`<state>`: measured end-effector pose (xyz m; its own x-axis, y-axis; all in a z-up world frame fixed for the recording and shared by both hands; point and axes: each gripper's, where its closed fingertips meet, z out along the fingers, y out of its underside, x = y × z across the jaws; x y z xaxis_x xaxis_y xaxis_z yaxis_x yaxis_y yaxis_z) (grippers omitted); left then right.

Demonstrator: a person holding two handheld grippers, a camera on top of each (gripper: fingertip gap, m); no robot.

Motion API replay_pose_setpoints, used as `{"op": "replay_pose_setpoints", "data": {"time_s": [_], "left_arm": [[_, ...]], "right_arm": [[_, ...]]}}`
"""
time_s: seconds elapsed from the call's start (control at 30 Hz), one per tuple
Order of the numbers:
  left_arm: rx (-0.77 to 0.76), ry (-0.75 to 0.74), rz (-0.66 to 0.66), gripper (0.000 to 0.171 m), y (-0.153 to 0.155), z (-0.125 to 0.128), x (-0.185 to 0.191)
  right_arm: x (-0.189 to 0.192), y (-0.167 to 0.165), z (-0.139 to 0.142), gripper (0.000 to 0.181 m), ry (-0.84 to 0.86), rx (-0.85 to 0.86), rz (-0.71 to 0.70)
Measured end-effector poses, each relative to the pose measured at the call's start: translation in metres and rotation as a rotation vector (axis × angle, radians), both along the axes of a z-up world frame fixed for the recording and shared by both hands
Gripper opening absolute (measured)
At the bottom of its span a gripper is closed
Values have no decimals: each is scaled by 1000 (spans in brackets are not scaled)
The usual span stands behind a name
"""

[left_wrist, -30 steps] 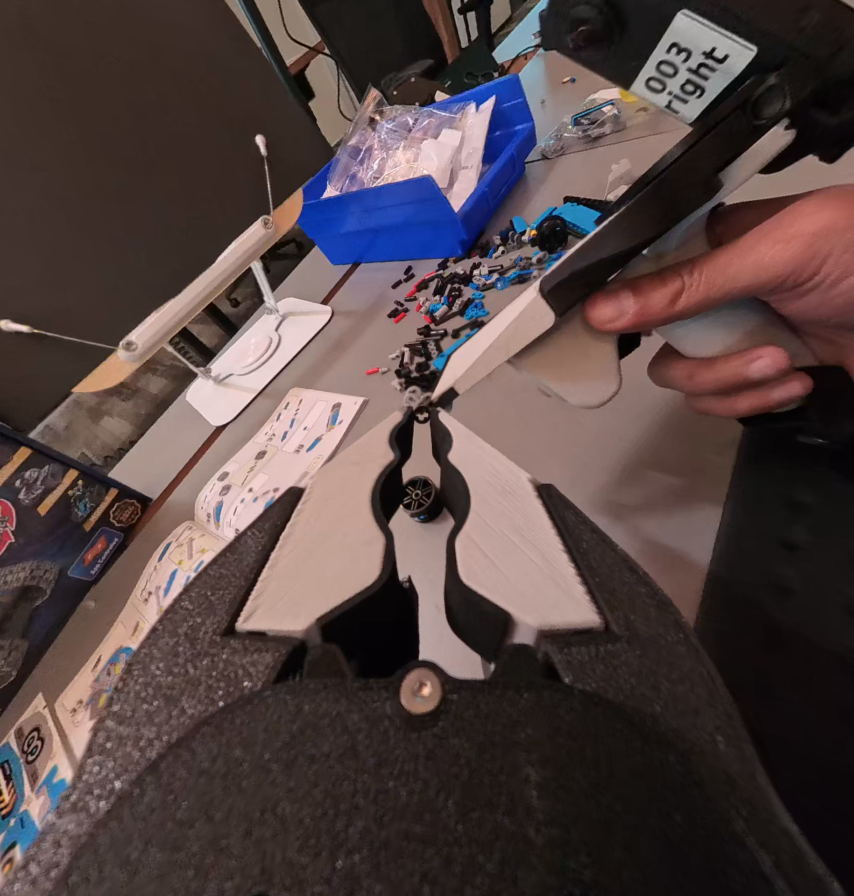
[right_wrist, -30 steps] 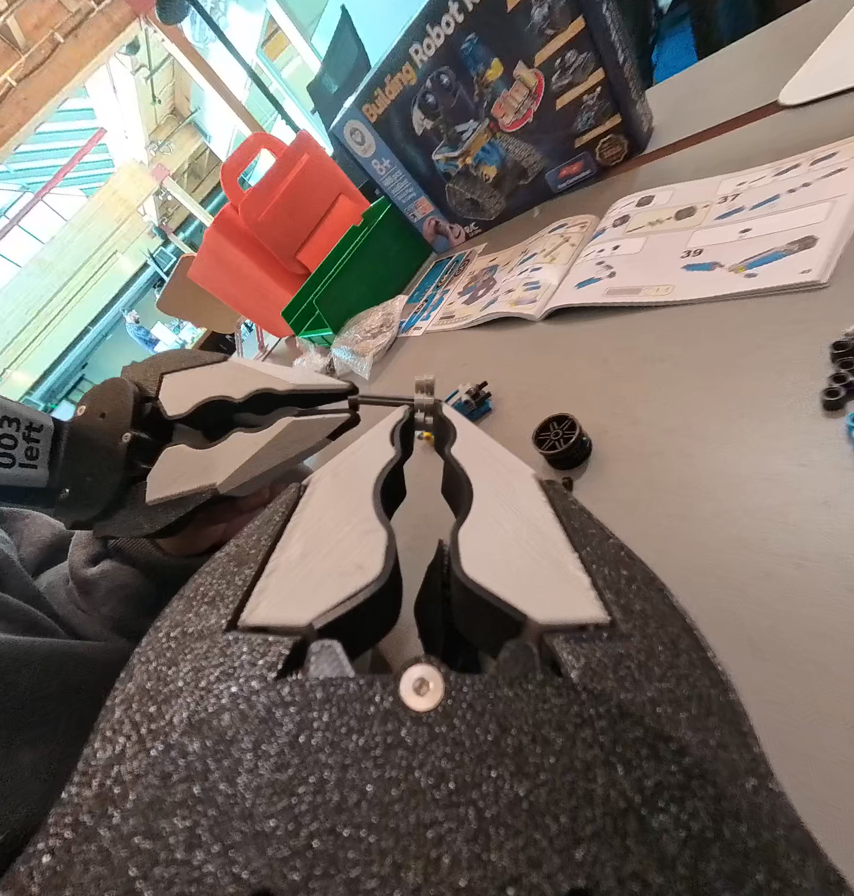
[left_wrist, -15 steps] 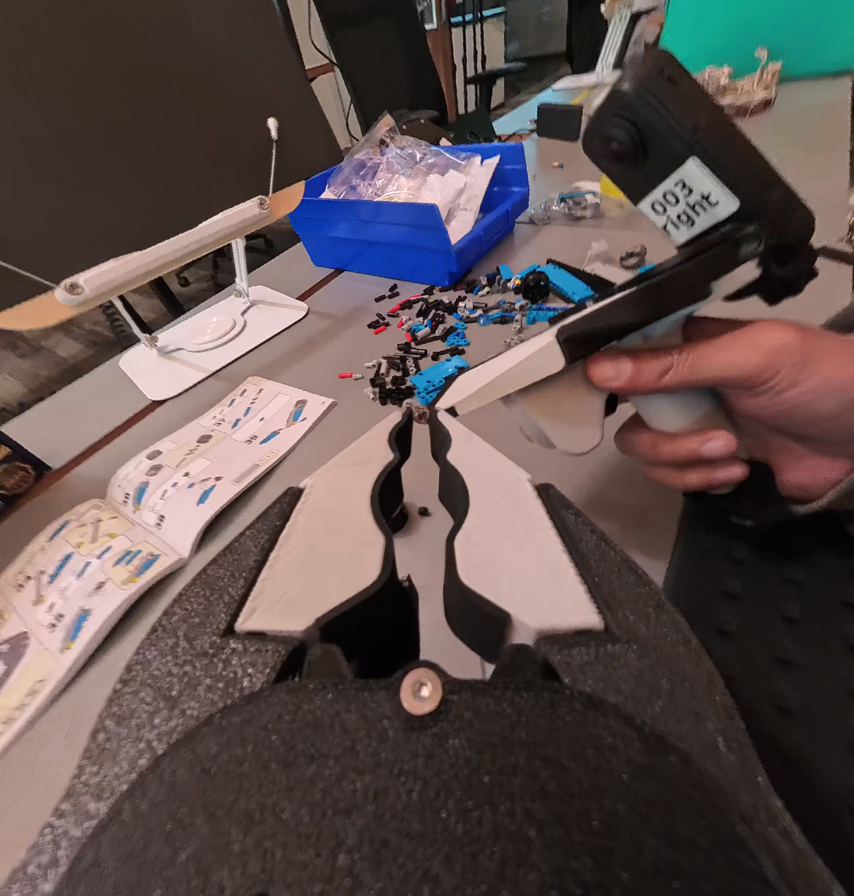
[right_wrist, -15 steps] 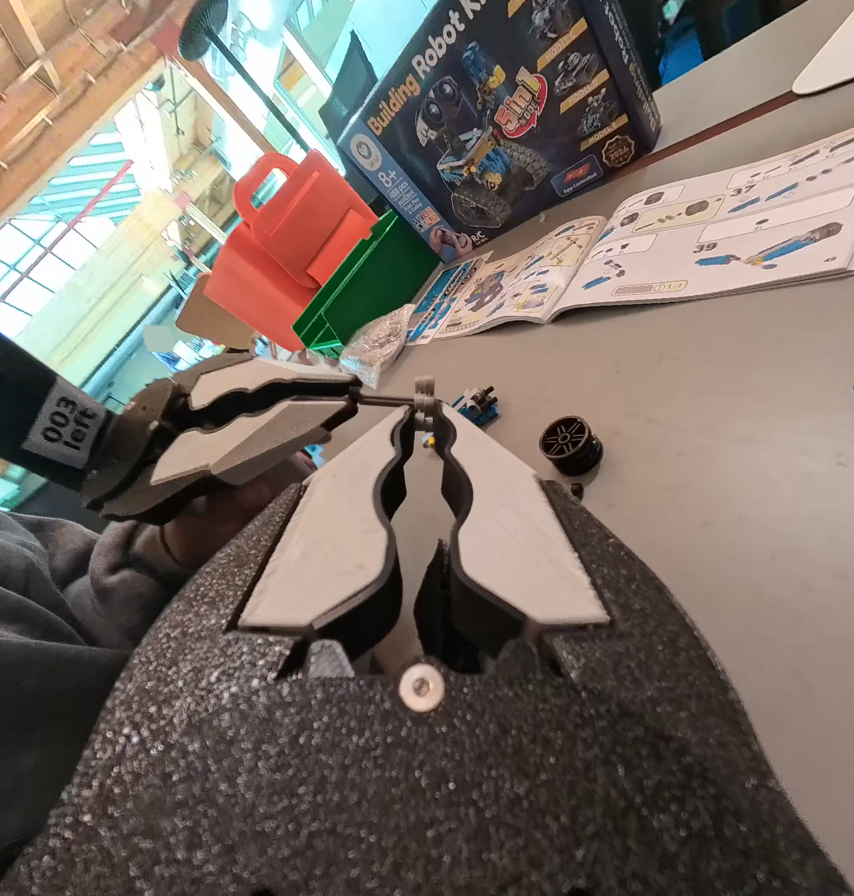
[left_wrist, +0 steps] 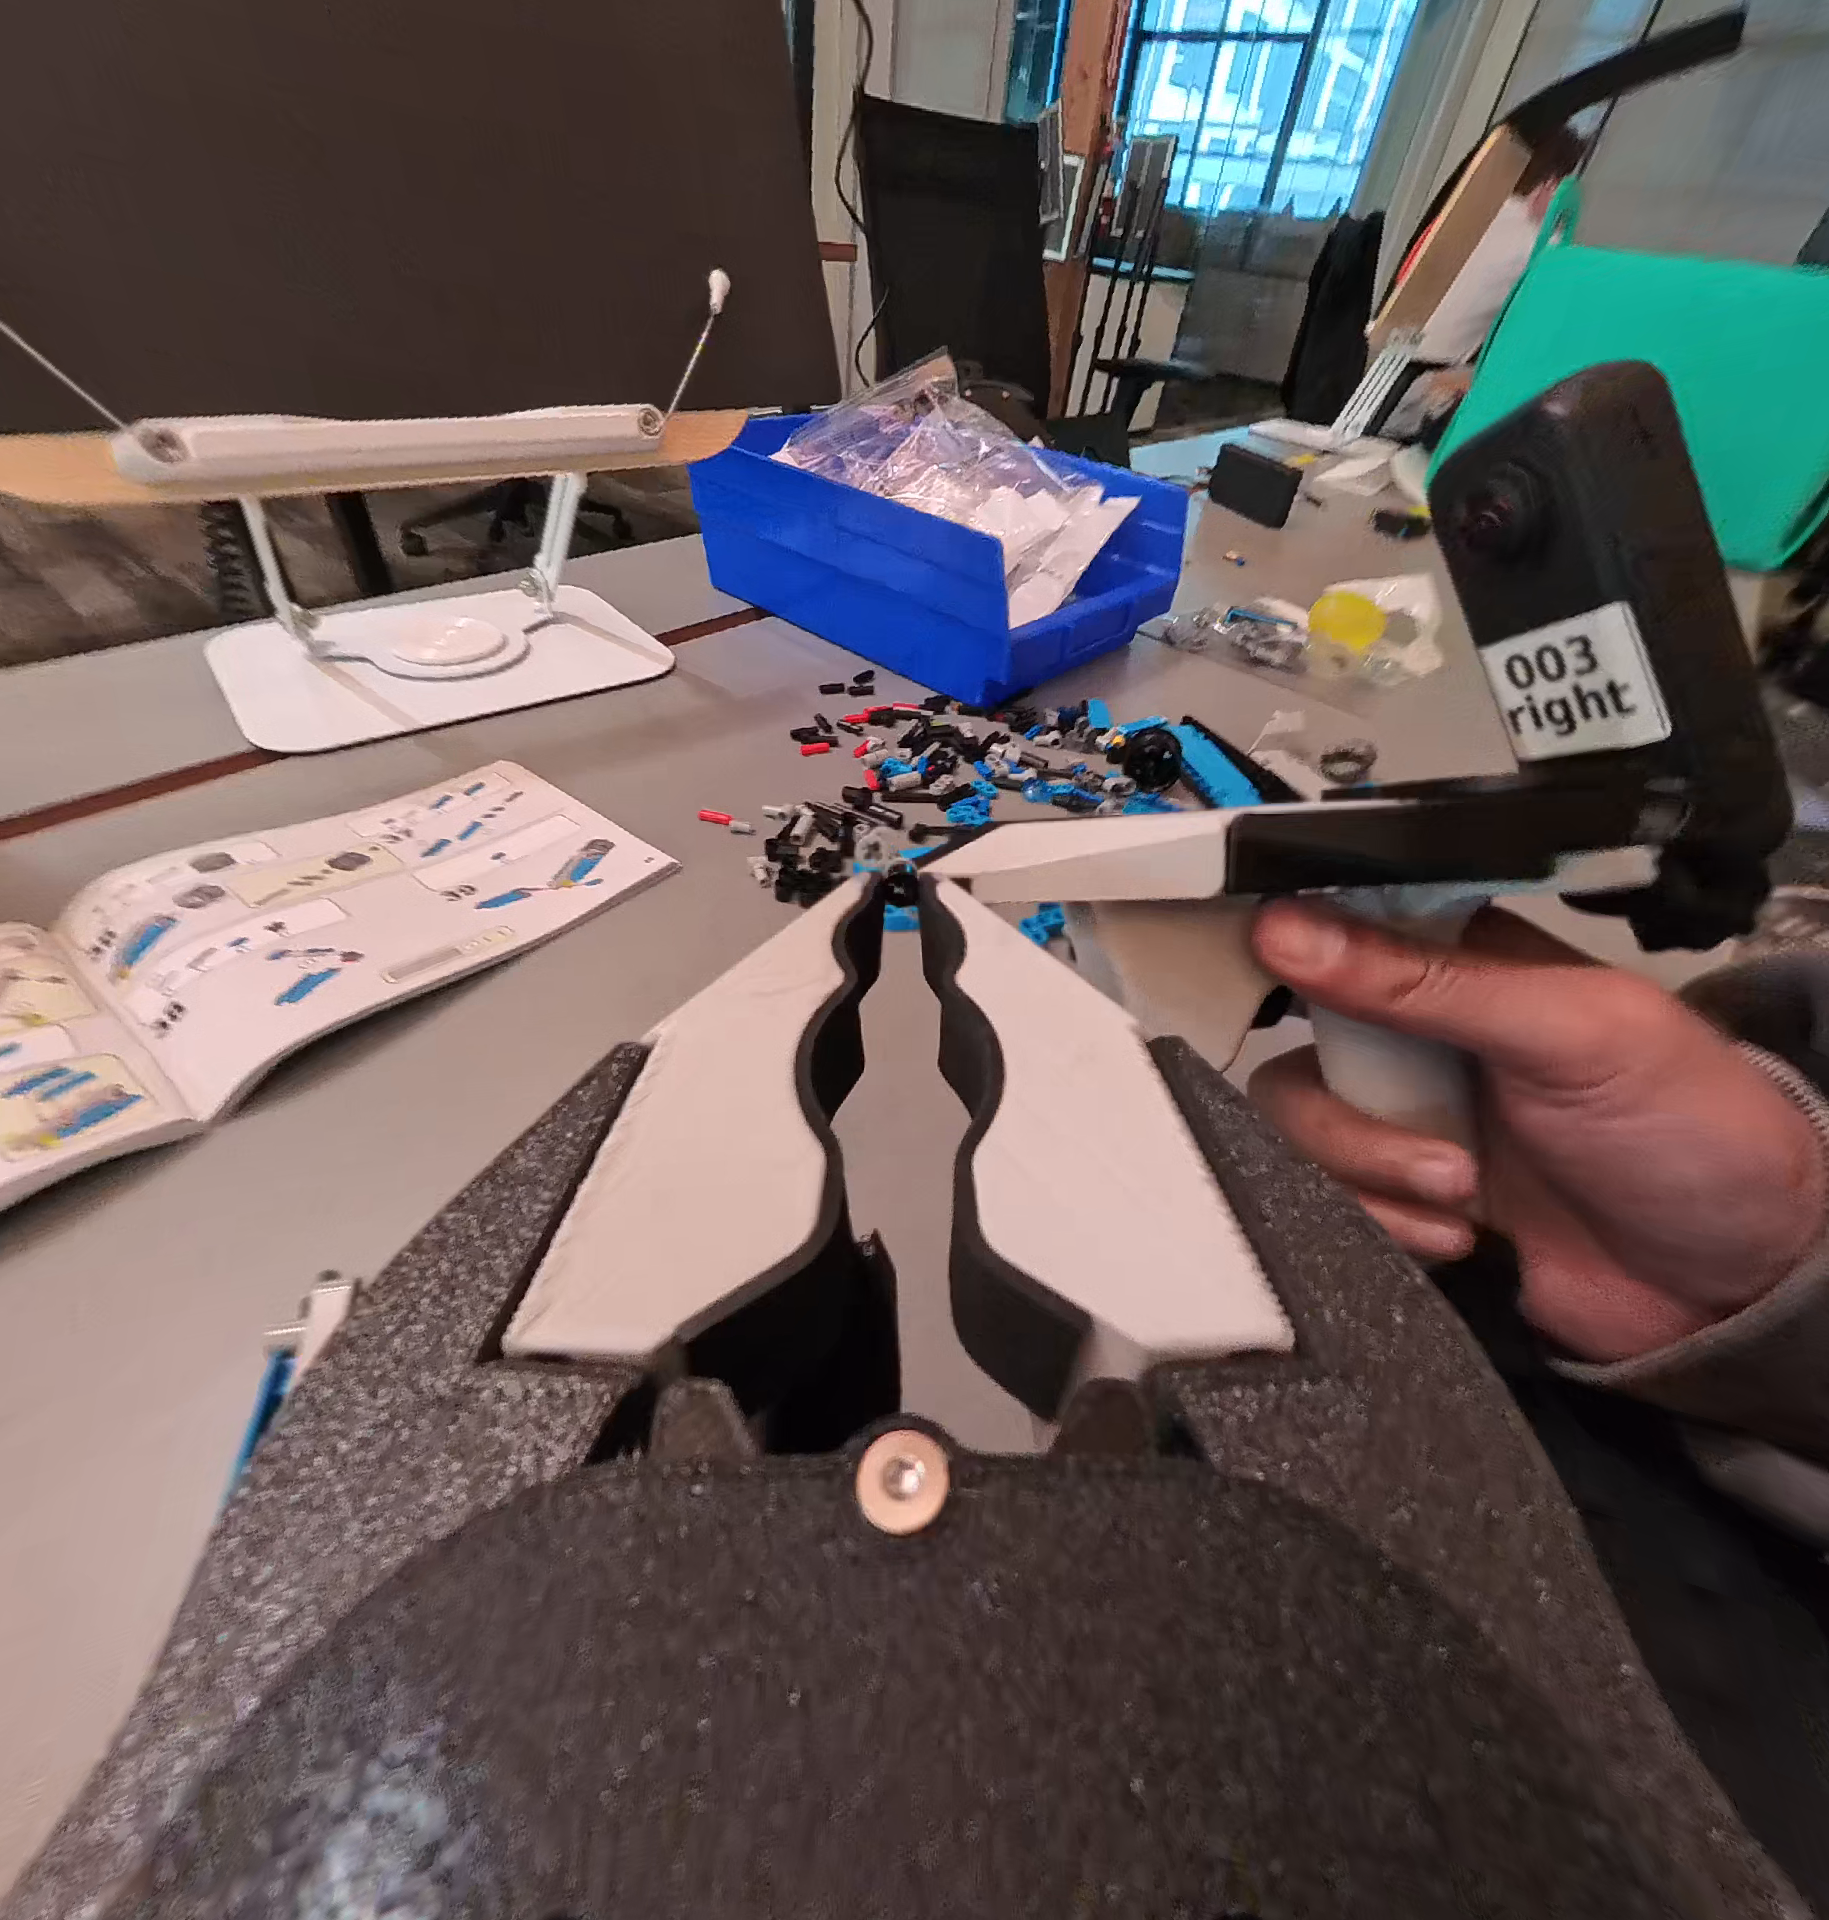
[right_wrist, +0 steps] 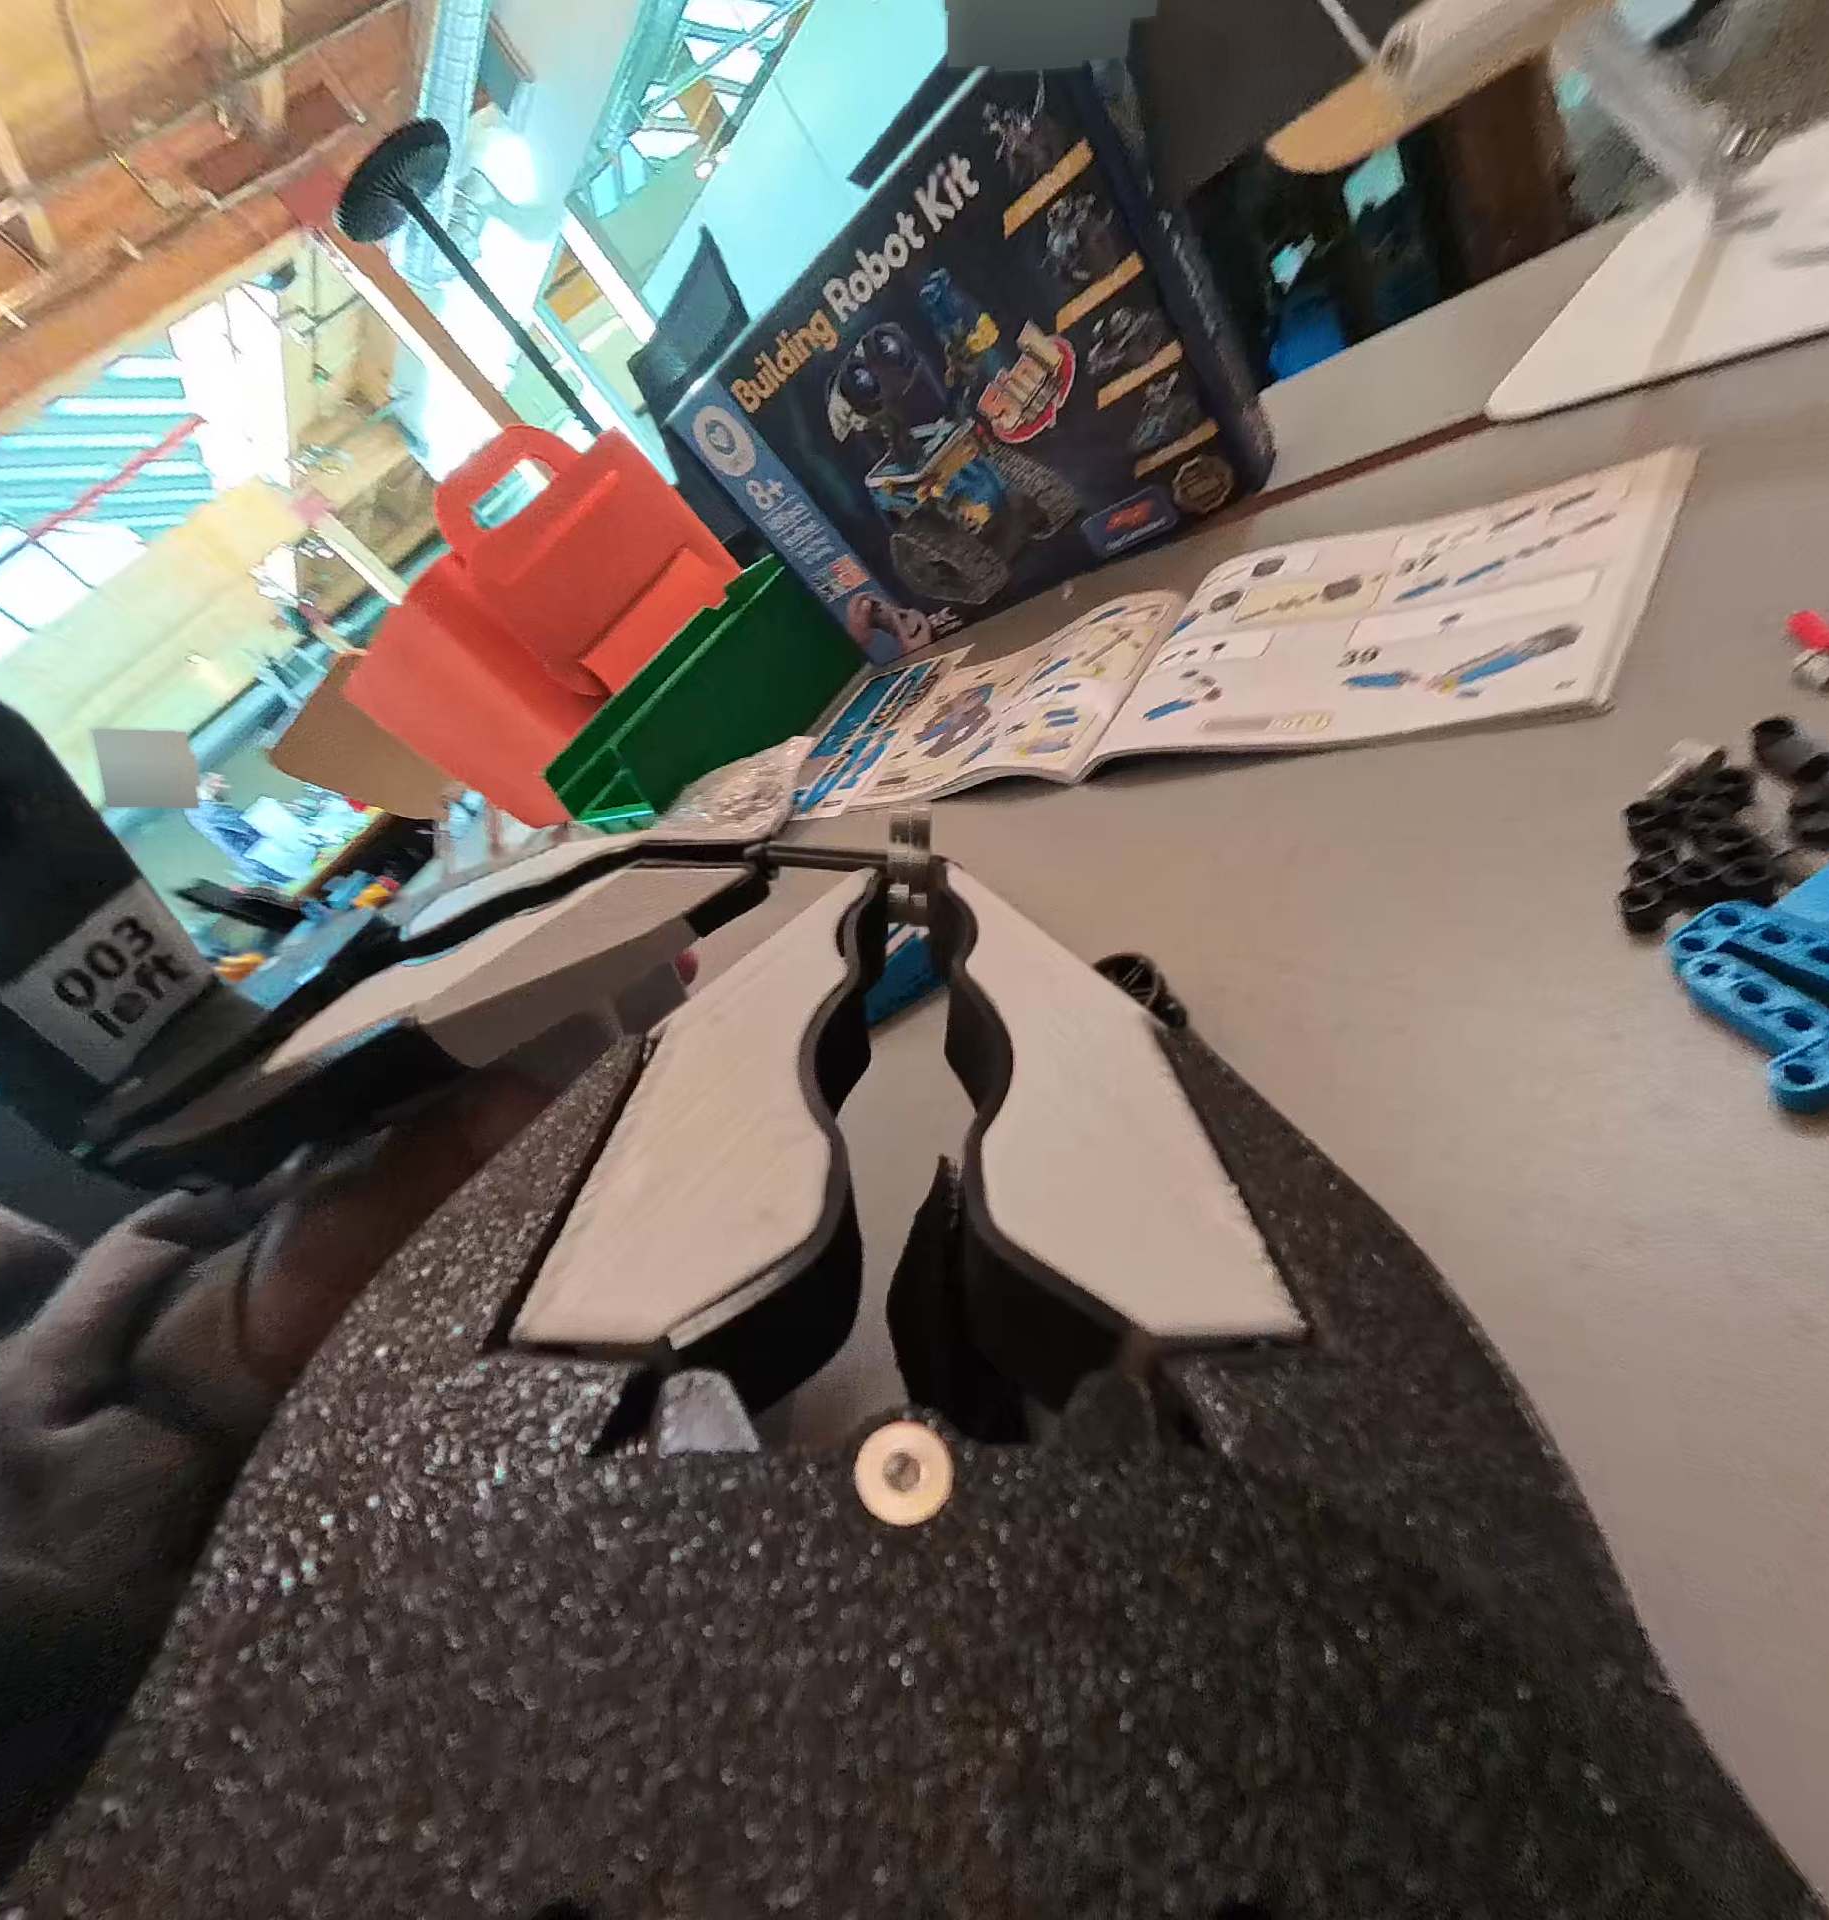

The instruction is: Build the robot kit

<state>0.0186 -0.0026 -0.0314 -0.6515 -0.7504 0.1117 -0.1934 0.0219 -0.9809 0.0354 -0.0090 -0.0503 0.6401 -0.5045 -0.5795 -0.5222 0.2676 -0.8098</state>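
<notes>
My left gripper [left_wrist: 897, 889] is shut on a thin black axle [right_wrist: 822, 857], held above the grey table [left_wrist: 474, 1143]. My right gripper [right_wrist: 910, 896] is shut on a small grey round piece [right_wrist: 910, 836], which sits on the end of that axle. The two grippers meet tip to tip. In the left wrist view the right gripper [left_wrist: 951, 858] comes in from the right, held by a hand [left_wrist: 1616, 1143]. In the right wrist view the left gripper [right_wrist: 756, 858] comes in from the left. A black wheel [right_wrist: 1138, 977] lies on the table, partly hidden behind my right finger.
An open instruction booklet [left_wrist: 266, 935] lies at the left. A pile of small black, blue and red parts [left_wrist: 941, 769] lies ahead, with a blue bin of bags [left_wrist: 889, 582] and a white stand [left_wrist: 422, 665] behind. A kit box [right_wrist: 972, 416], red bin [right_wrist: 536, 613], green bin [right_wrist: 702, 707] and blue beams [right_wrist: 1793, 987] are nearby. My left and right fingertips are right by each other. It is some 10 cm from my right tips to the black wheel [right_wrist: 1138, 977].
Both grippers stay shut and joined at the tips. They have swung and levelled out together, so the left view now looks across the room; the wheel has left the gap between my left fingers.
</notes>
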Motion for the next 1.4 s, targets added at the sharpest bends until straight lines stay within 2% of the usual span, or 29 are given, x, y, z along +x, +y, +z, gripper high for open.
{"op": "replay_pose_setpoints", "data": {"time_s": [0.2,0.57,0.73,1.0,1.2,1.4], "left_arm": [[-260,128,-59,6,-1,6,0],[-374,123,-11,6,-3,7,3],[-468,100,35,6,-7,14,7],[-699,166,-24,7,-6,23,5],[-840,254,-97,6,-4,23,4],[-858,278,-152,6,-2,22,0]], "right_arm": [[1,-6,9,7,-173,-158,-91],[2,-9,10,7,-184,-184,-147],[5,-14,16,7,-252,-232,-217],[3,-19,32,7,-443,-382,-319],[2,-17,36,7,-534,-485,-331],[0,-13,34,7,-580,-524,-264]]}}
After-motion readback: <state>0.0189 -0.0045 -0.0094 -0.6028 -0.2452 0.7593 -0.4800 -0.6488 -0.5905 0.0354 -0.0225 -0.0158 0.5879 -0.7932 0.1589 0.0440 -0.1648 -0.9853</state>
